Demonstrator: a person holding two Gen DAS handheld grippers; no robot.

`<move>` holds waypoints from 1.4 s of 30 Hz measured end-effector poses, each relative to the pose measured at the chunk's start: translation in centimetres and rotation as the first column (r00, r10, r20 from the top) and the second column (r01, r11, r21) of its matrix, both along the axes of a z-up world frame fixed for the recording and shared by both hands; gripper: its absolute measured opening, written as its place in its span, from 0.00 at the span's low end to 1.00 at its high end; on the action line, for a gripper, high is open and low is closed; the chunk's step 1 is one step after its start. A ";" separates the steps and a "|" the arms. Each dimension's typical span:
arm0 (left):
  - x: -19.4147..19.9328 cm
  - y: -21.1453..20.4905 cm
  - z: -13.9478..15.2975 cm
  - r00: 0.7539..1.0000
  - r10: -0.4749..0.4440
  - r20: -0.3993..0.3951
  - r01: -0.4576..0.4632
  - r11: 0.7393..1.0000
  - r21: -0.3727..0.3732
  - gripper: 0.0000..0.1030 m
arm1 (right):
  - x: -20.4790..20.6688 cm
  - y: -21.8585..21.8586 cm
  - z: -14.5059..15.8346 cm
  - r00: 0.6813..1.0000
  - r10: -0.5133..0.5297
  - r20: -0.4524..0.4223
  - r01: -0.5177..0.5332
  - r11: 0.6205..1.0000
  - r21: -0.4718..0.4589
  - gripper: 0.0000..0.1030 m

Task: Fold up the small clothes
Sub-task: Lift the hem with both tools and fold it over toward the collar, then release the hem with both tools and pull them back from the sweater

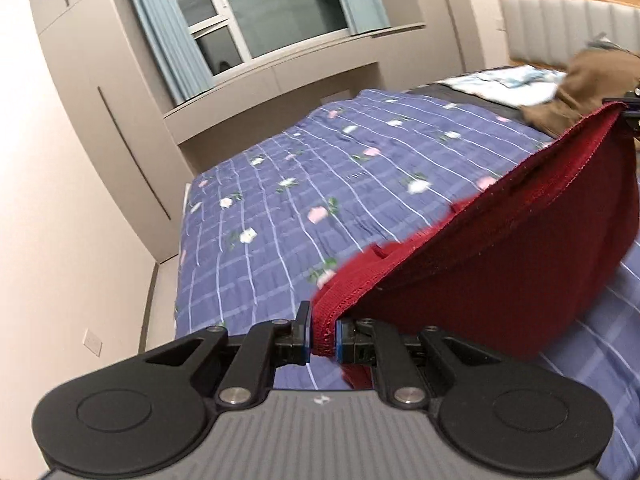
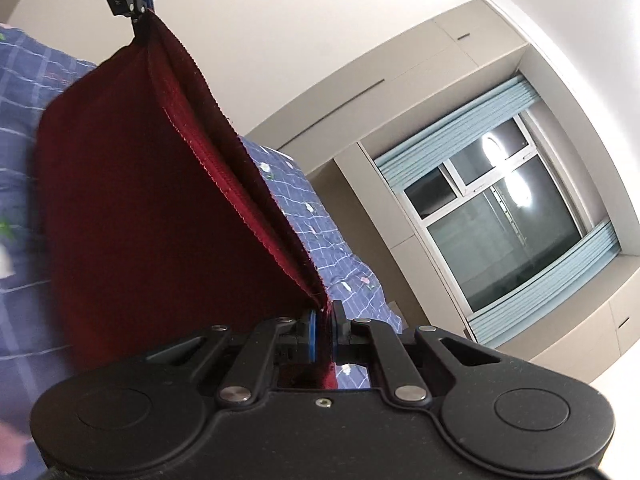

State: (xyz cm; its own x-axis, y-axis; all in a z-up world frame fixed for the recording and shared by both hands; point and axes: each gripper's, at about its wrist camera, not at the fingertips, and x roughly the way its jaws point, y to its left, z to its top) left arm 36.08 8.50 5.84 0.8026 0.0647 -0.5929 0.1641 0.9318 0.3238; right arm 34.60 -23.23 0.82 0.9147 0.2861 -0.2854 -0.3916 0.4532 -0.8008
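Observation:
A dark red knitted garment (image 1: 500, 248) hangs stretched in the air above the bed, held by its ribbed edge at both ends. My left gripper (image 1: 323, 334) is shut on one corner of that edge. In the left wrist view the other corner runs up to my right gripper (image 1: 628, 110) at the far right. In the right wrist view my right gripper (image 2: 323, 334) is shut on its corner of the red garment (image 2: 152, 208), and the left gripper (image 2: 140, 12) pinches the far corner at the top left.
The bed has a purple checked cover with small flowers (image 1: 304, 184). A brown garment (image 1: 580, 84) and a light printed cloth (image 1: 508, 84) lie near the padded headboard (image 1: 560, 28). Beige cupboards (image 1: 80, 92) and a curtained window (image 2: 504, 216) stand beyond.

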 end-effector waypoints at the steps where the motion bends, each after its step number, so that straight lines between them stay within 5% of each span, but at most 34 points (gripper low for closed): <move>1: 1.1 0.3 0.2 1.000 0.011 -0.002 -0.011 1.000 -0.007 0.11 | 1.6 0.2 0.1 1.000 -0.003 -0.005 0.003 1.000 -0.001 0.06; 8: 11.5 0.9 -1.0 0.997 0.070 -0.041 -0.071 0.997 -0.022 0.11 | 11.9 1.7 -1.2 0.994 -0.052 -0.097 0.050 0.999 -0.018 0.06; 14: 19.9 1.4 -5.4 0.981 0.107 -0.161 -0.114 0.993 -0.038 0.11 | 19.9 2.6 -5.3 0.968 -0.095 -0.234 0.090 0.995 -0.033 0.06; 23: 25.7 2.5 -12.9 0.939 0.152 -0.308 -0.188 0.978 -0.089 0.12 | 27.0 4.5 -11.7 0.910 -0.144 -0.389 0.139 0.989 -0.042 0.07; 25: 26.3 2.8 -14.0 0.931 0.161 -0.328 -0.201 0.975 -0.094 0.17 | 28.0 4.6 -12.9 0.899 -0.157 -0.408 0.154 0.987 -0.041 0.14; 28: 26.7 3.3 -15.0 0.918 0.217 -0.331 -0.256 0.963 -0.080 0.42 | 28.2 4.5 -14.7 0.897 -0.196 -0.397 0.194 0.980 -0.046 0.55; 30: 26.6 3.7 -14.8 0.912 0.260 -0.317 -0.296 0.953 -0.071 0.80 | 28.3 4.2 -15.2 0.905 -0.243 -0.349 0.254 0.967 -0.016 0.89; 36: 24.9 4.9 -13.5 0.915 0.311 -0.258 -0.344 0.934 -0.092 0.94 | 28.2 1.8 -13.7 0.881 -0.318 -0.349 0.388 0.909 0.152 0.99; 42: 19.8 4.0 -13.0 0.936 0.297 -0.191 -0.328 0.931 -0.159 0.99 | 23.1 1.2 -13.0 0.900 -0.301 -0.316 0.366 0.915 0.172 0.99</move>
State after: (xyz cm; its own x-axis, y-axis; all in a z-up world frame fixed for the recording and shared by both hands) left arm 55.85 12.47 -7.20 0.6519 0.1733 -0.7382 -0.1096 0.9848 0.1344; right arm 57.66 -22.05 -12.18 0.8598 0.0639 -0.5066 -0.3770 0.7486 -0.5454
